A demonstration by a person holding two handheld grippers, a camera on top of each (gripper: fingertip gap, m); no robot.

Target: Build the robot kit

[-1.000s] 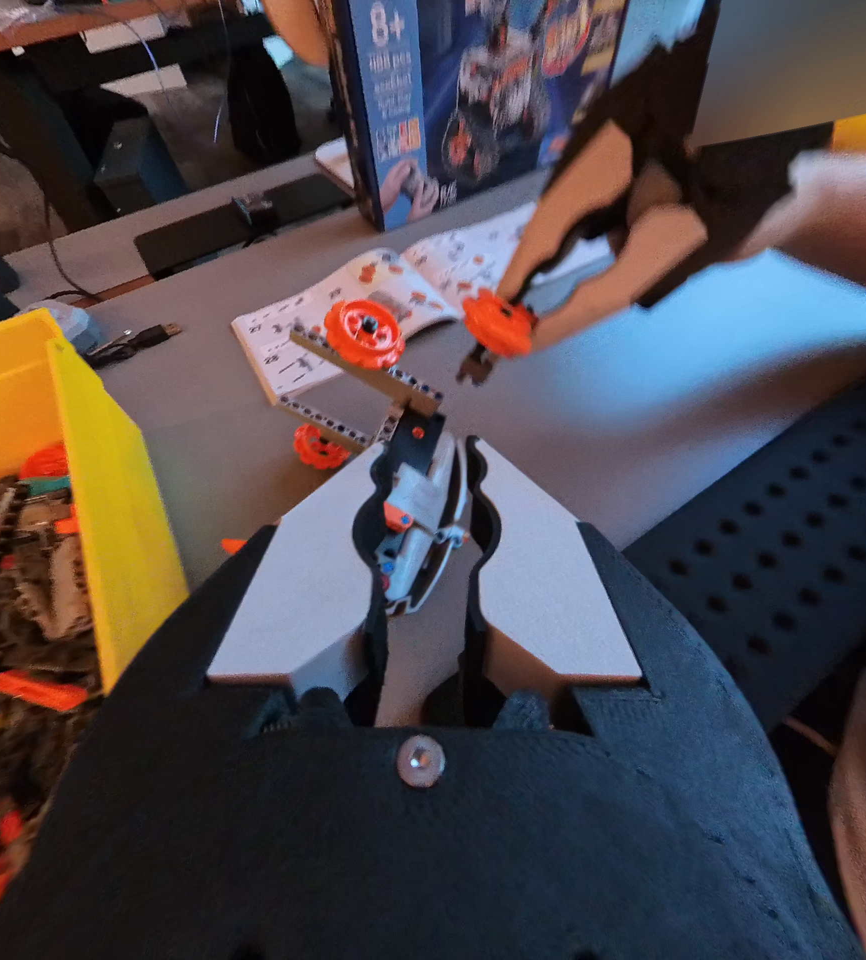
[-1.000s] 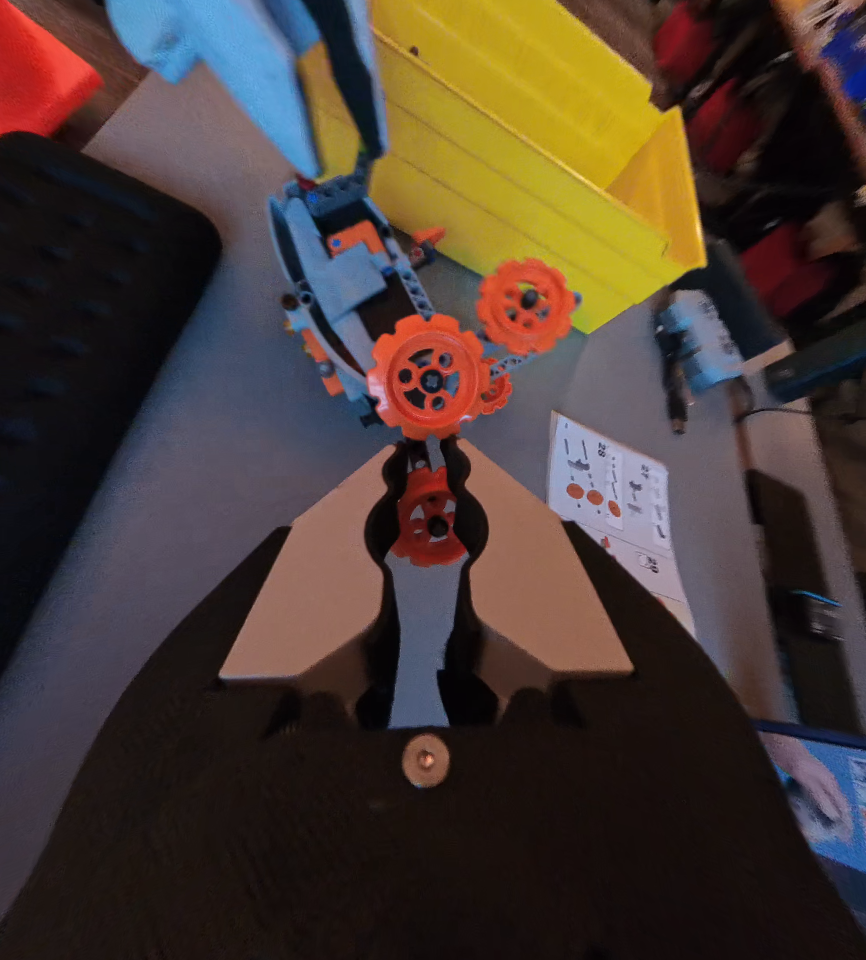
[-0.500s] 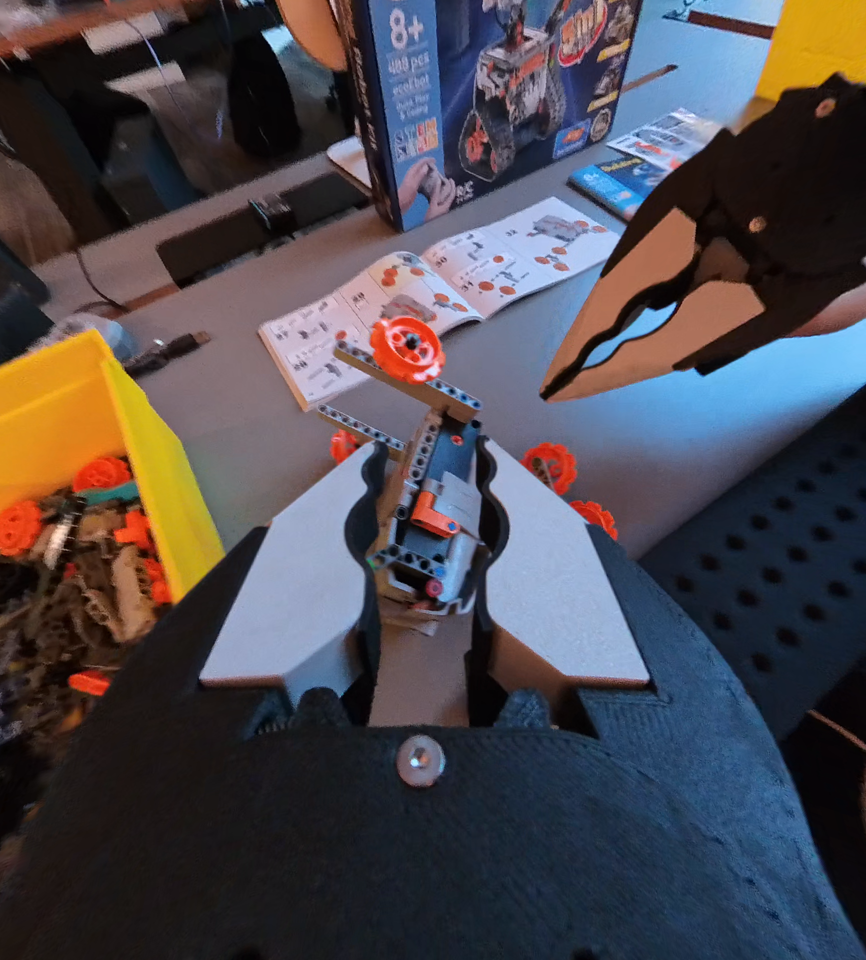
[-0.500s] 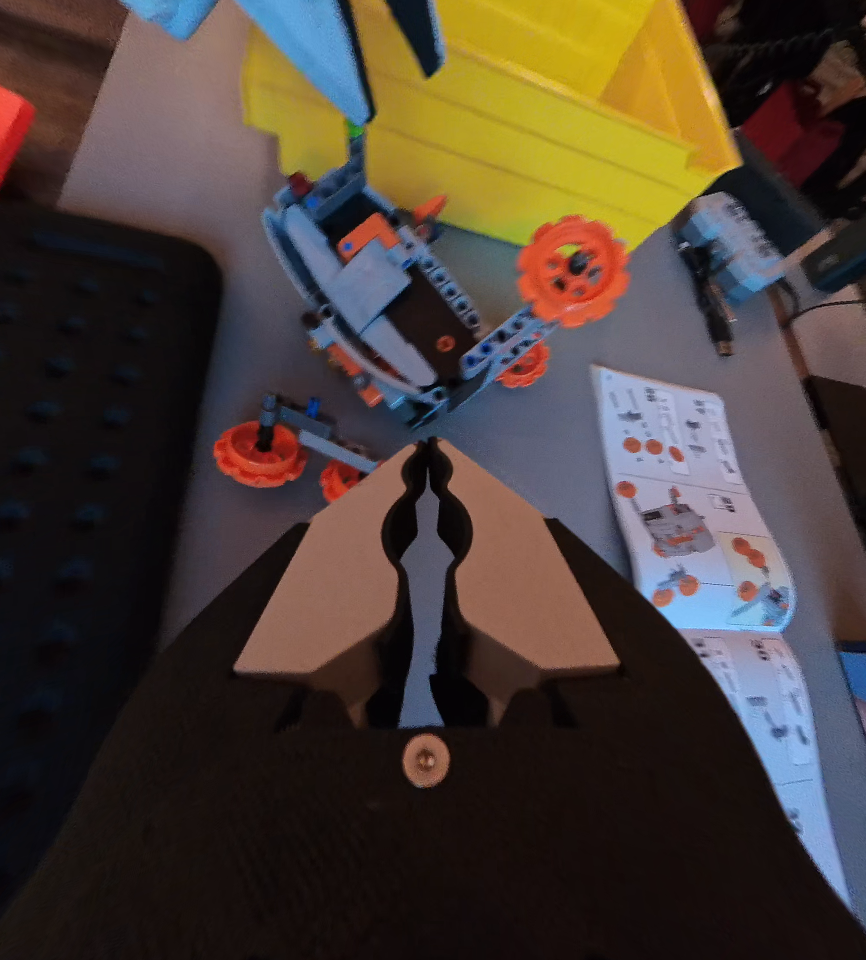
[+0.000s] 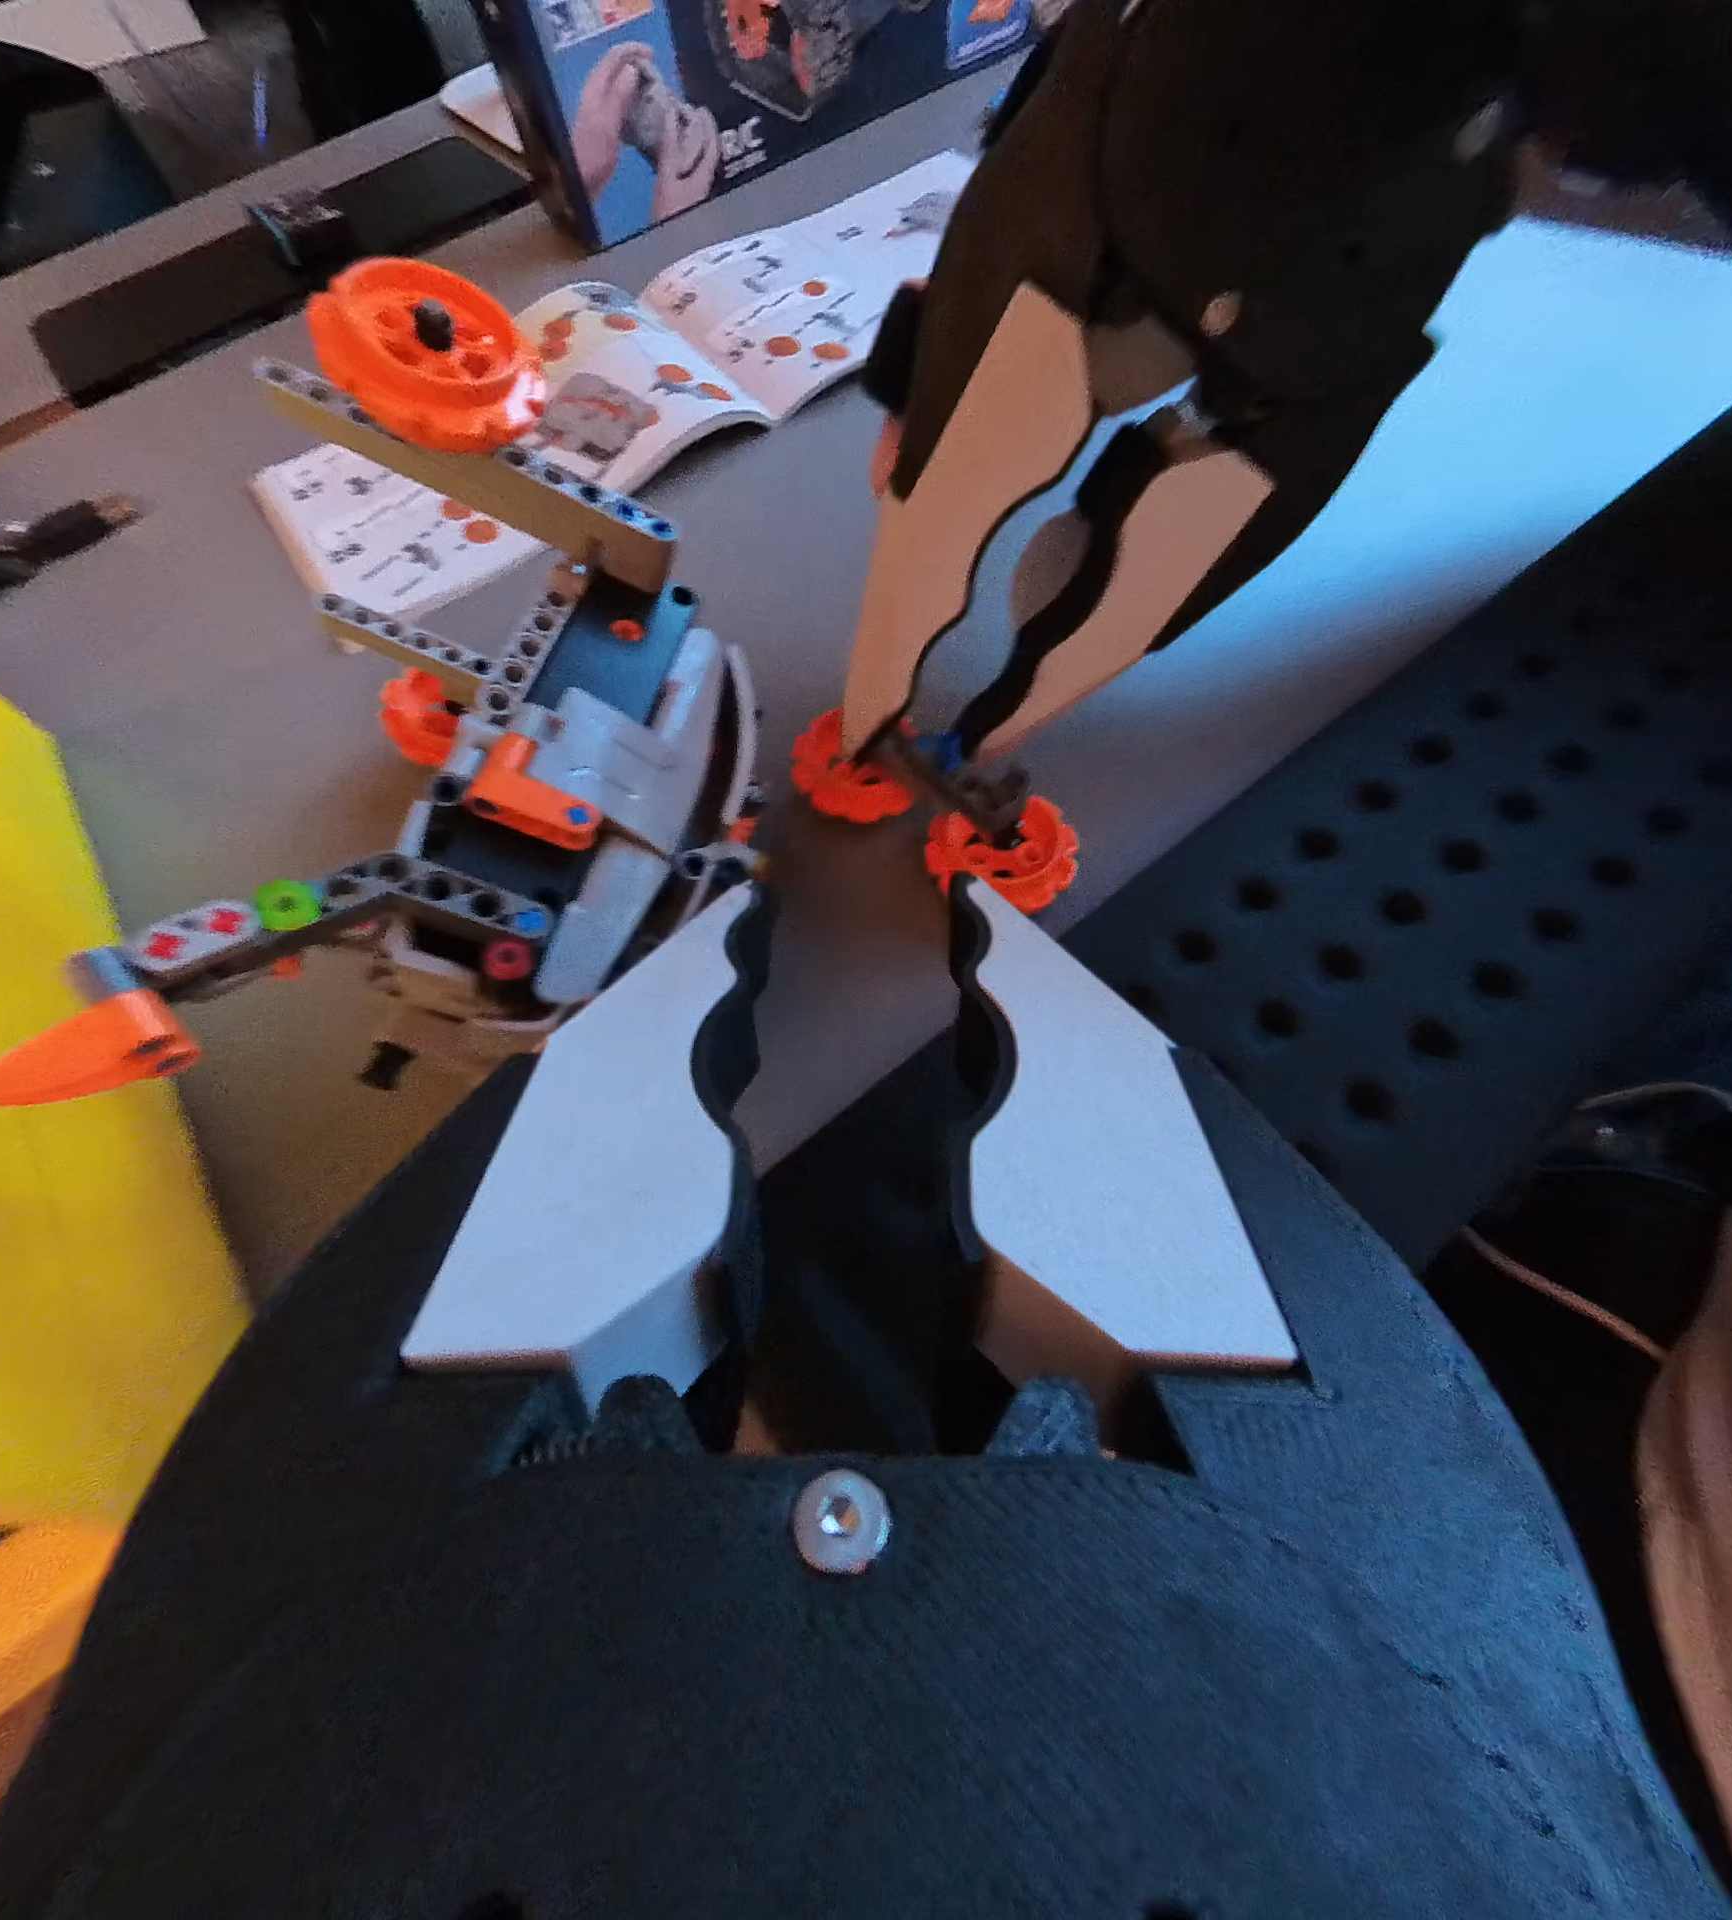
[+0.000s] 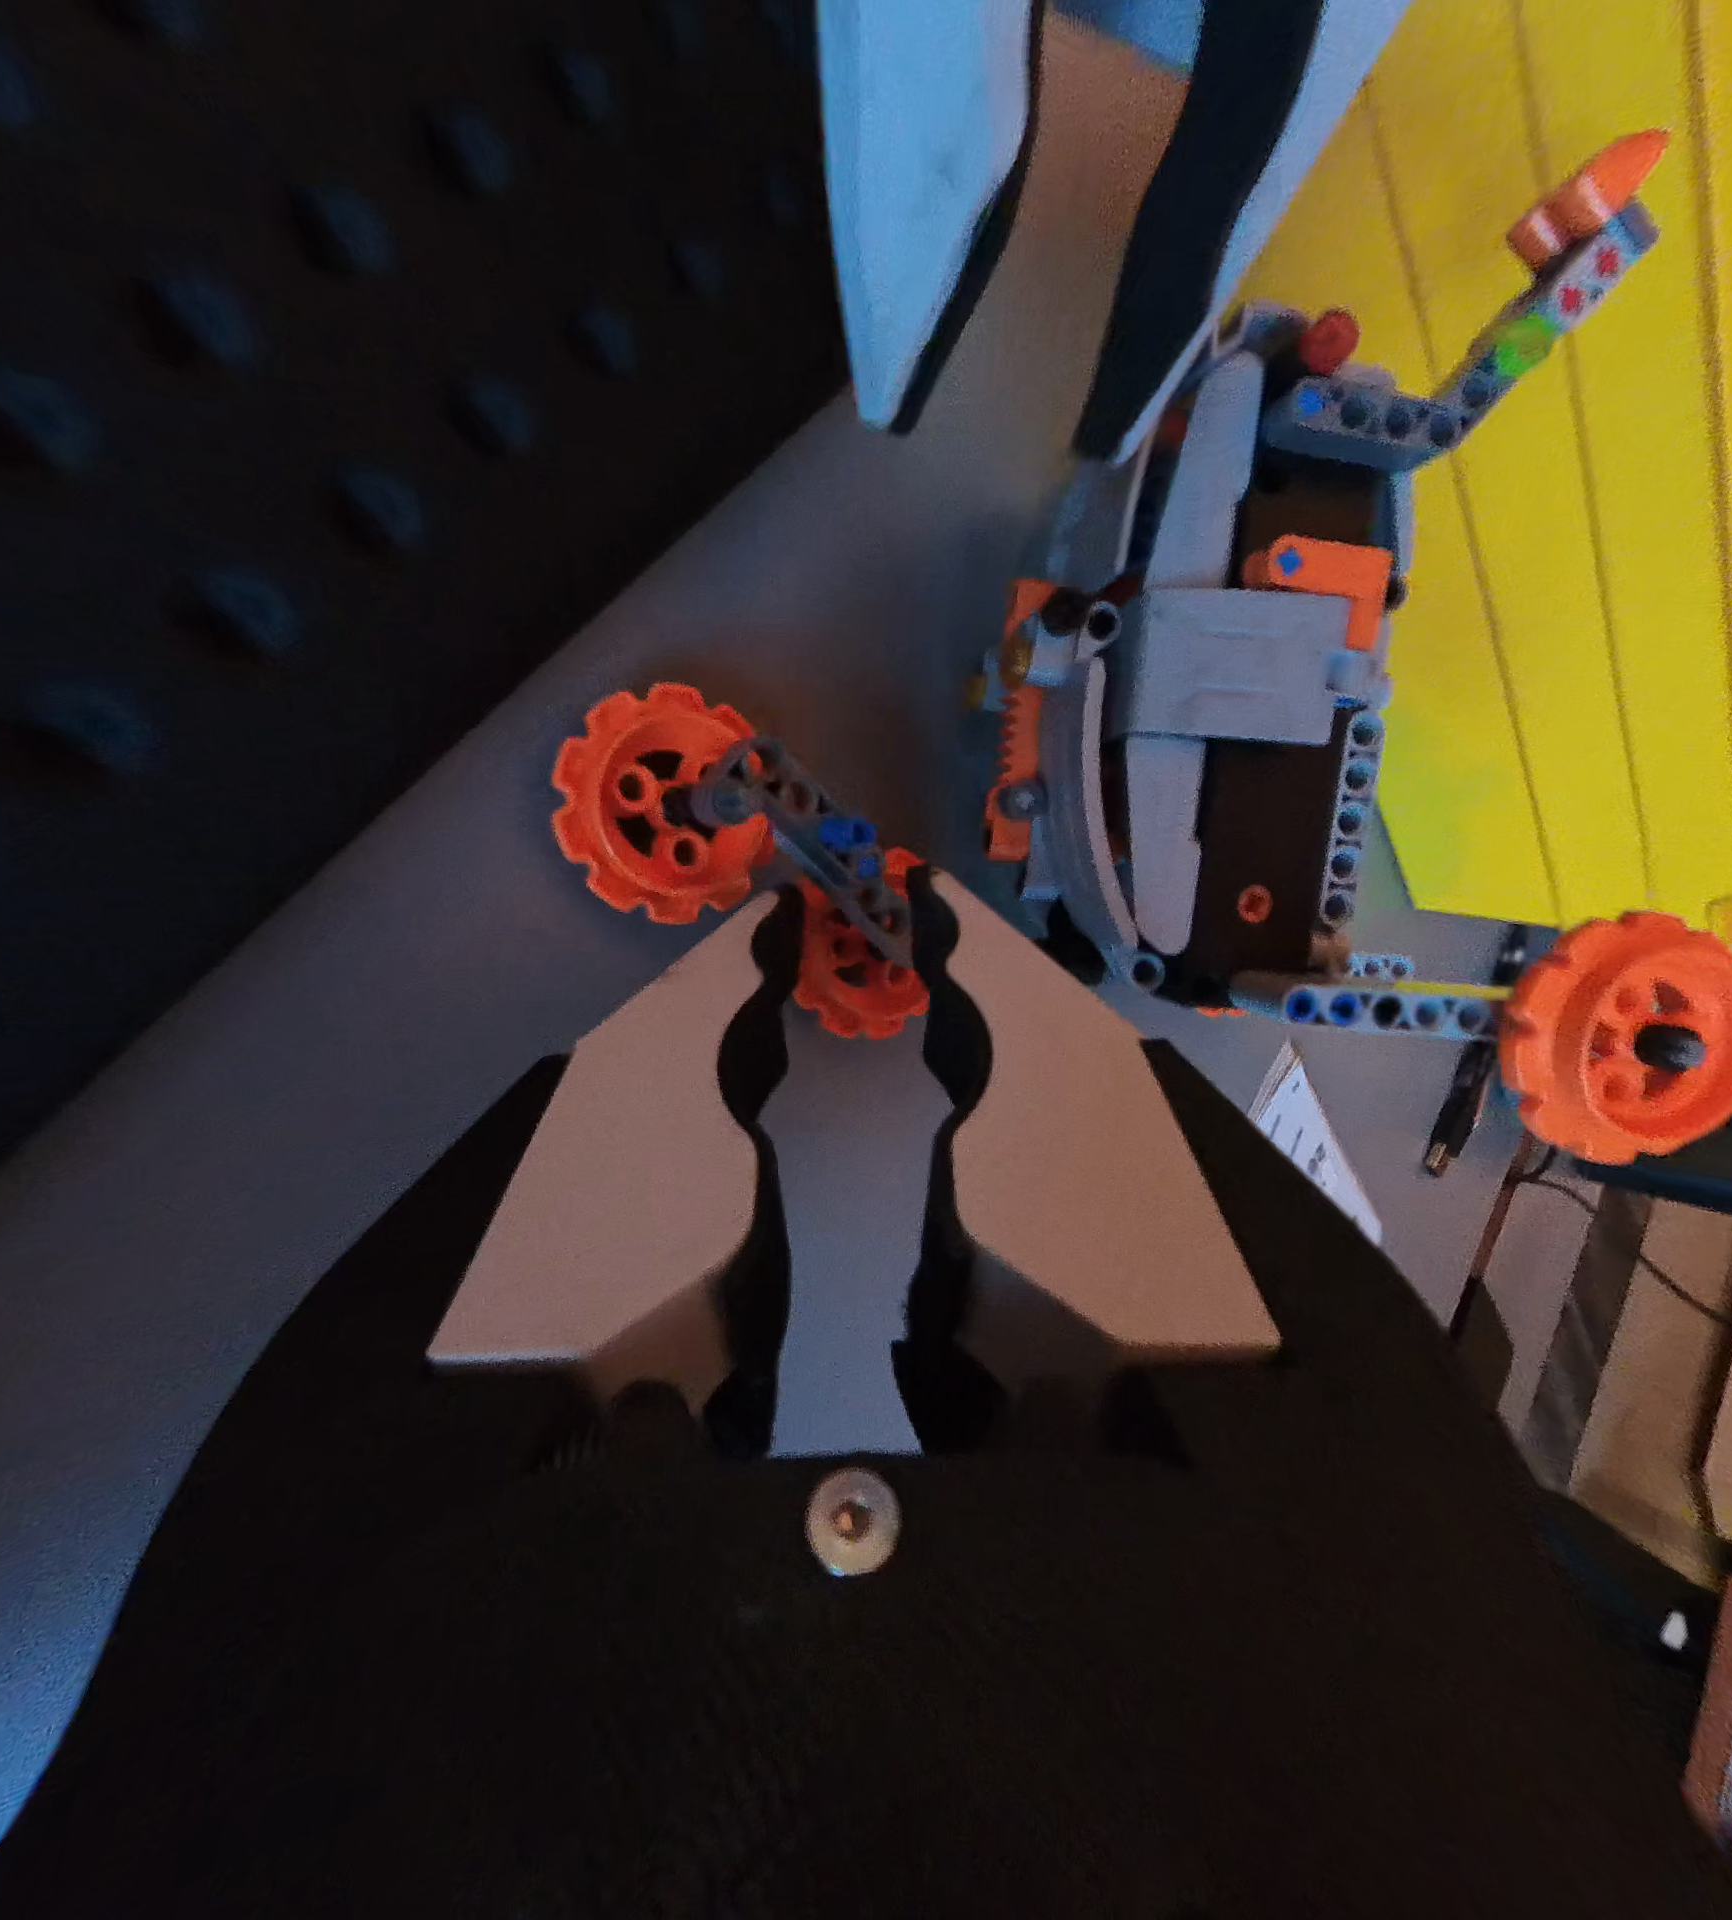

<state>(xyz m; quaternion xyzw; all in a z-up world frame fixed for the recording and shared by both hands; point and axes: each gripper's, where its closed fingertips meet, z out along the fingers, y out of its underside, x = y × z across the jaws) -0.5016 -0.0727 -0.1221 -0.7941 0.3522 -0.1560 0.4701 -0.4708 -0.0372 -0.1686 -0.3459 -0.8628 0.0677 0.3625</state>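
A grey, black and orange brick model (image 5: 571, 790) lies on the grey table (image 5: 166, 665), with a large orange wheel (image 5: 415, 353) on its raised beam. My left gripper (image 5: 857, 894) is open and empty, its left fingertip close beside the model. A loose beam with two small orange wheels (image 5: 1002, 847) lies just beyond it. My right gripper (image 5: 924, 743) points down onto that piece. In the right wrist view my right gripper (image 6: 851, 894) is open, with its jaws astride the beam and one wheel (image 6: 857, 977). The other wheel (image 6: 659, 800) lies outside them. The model (image 6: 1226, 727) and left gripper (image 6: 992, 431) show beyond.
A yellow bin (image 5: 31, 1143) stands close on the model's left, also in the right wrist view (image 6: 1568, 520). An open instruction booklet (image 5: 737, 312) and a blue box (image 5: 654, 114) are farther back. A black perforated mat (image 5: 1464, 831) borders the table on the right. The gap from one gripper's tips to the other's is roughly 7 cm. The large orange wheel (image 5: 415, 353) is about 12 cm from both grippers' fingertips. Seen from the right wrist view (image 6: 1682, 1010) as well.
My left gripper has opened and let go of the model, which now lies on the table. My right gripper, nearly shut and empty before, has opened and come down over the dropped wheel piece.
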